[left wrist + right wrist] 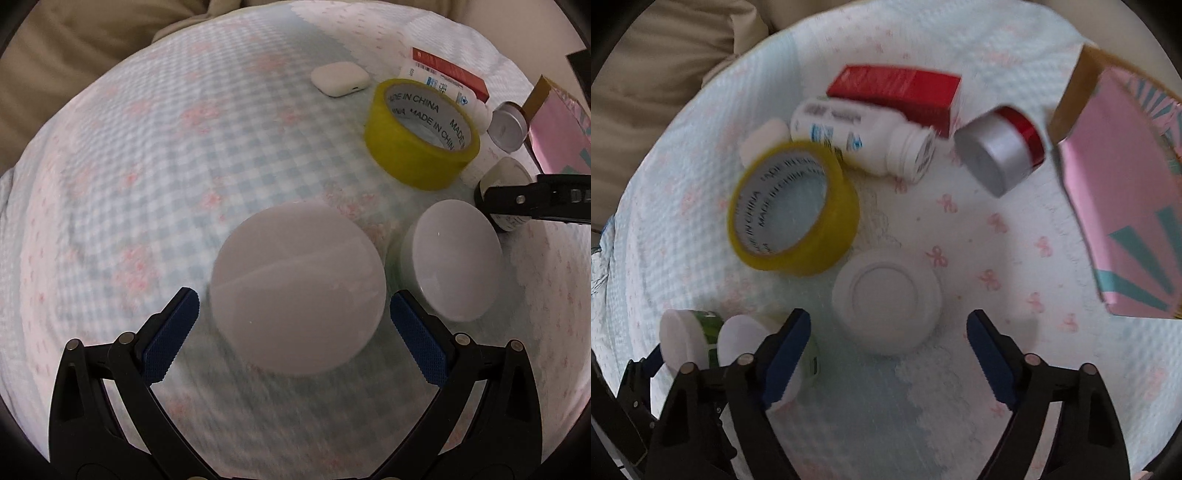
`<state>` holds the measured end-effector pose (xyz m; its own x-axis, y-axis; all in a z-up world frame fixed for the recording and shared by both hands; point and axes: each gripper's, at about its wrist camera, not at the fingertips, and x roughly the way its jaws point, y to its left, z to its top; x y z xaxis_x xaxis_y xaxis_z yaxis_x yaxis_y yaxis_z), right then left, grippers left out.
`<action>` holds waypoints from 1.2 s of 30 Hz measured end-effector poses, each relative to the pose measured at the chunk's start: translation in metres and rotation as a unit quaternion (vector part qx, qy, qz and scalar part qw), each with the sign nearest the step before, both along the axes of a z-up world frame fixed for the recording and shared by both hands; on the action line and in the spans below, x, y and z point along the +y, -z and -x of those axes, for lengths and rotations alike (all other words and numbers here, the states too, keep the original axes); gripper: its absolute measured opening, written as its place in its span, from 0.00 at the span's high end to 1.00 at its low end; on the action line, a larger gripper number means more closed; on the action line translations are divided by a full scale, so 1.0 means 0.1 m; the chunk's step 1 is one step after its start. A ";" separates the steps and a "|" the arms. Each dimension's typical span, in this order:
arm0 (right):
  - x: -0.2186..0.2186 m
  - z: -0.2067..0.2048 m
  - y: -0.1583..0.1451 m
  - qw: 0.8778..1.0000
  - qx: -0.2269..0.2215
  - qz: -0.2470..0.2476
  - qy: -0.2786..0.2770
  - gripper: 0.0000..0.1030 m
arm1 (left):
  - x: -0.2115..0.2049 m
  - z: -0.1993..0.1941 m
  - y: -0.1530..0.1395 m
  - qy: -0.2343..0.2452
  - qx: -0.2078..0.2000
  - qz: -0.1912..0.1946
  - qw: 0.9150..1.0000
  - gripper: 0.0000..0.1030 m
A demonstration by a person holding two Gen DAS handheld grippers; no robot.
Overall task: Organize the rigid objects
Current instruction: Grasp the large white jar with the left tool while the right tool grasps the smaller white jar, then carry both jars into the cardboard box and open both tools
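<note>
My left gripper (295,317) is open around a white-lidded jar (299,288), its pads apart from the lid's sides. A second white-lidded jar (452,258) stands just right of it. My right gripper (888,332) is open just in front of a small white round-capped jar (886,299). In the right wrist view the two white-lidded green jars (690,339) sit at lower left with the left gripper. A yellow tape roll (794,210) (421,134), a white pill bottle (864,138) lying down and a red box (897,92) lie beyond.
A silver-capped red jar (1001,147) lies on its side. A pink box with teal stripes (1126,206) is at the right. A white earbud case (340,78) sits at the back of the checked cloth (166,184). Beige bedding (74,55) lies beyond.
</note>
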<state>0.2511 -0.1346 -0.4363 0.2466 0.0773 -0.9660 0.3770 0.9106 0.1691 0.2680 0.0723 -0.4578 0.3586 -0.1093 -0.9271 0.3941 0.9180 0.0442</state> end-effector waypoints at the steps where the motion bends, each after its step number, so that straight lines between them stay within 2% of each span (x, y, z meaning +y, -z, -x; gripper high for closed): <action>1: 0.00 -0.03 0.04 1.000 0.003 -0.002 -0.001 0.28 | 0.01 -0.02 0.01 0.001 0.002 0.003 1.000 0.06; 2: 0.00 -0.05 0.07 1.000 0.006 -0.003 -0.003 0.28 | 0.01 -0.03 0.03 0.002 0.005 0.007 1.000 0.12; 3: 0.00 -0.08 0.09 1.000 0.008 -0.004 -0.004 0.31 | -0.01 -0.04 0.04 0.003 0.008 0.008 1.000 0.15; 4: 0.01 -0.10 0.11 1.000 0.008 -0.005 -0.006 0.38 | -0.01 -0.05 0.06 0.004 0.012 0.011 1.000 0.23; 5: 0.01 -0.12 0.11 1.000 0.011 -0.006 -0.009 0.38 | -0.01 -0.06 0.07 0.003 0.014 0.011 1.000 0.28; 7: 0.03 -0.15 0.15 1.000 0.022 0.014 -0.015 0.47 | 0.01 -0.12 0.10 0.000 0.016 0.003 1.000 0.34; 11: 0.00 -0.19 0.18 0.999 0.030 0.021 -0.013 0.49 | 0.07 -0.16 0.10 -0.007 0.023 0.022 0.999 0.34; 17: 0.04 -0.22 0.16 0.999 0.034 0.028 -0.019 0.49 | 0.09 -0.12 0.05 -0.012 0.018 0.021 1.000 0.34; 21: 0.09 -0.25 0.10 0.999 0.029 0.016 -0.018 0.49 | 0.14 -0.08 -0.10 -0.020 0.008 0.024 0.999 0.34; 28: 0.20 -0.24 -0.39 0.999 0.003 0.017 -0.034 0.49 | 0.28 -0.08 -0.66 -0.041 -0.021 0.024 0.999 0.34; 36: 0.17 -0.11 -1.36 0.998 -0.059 0.002 -0.039 0.49 | 0.16 0.01 -1.80 -0.026 -0.072 0.017 0.997 0.34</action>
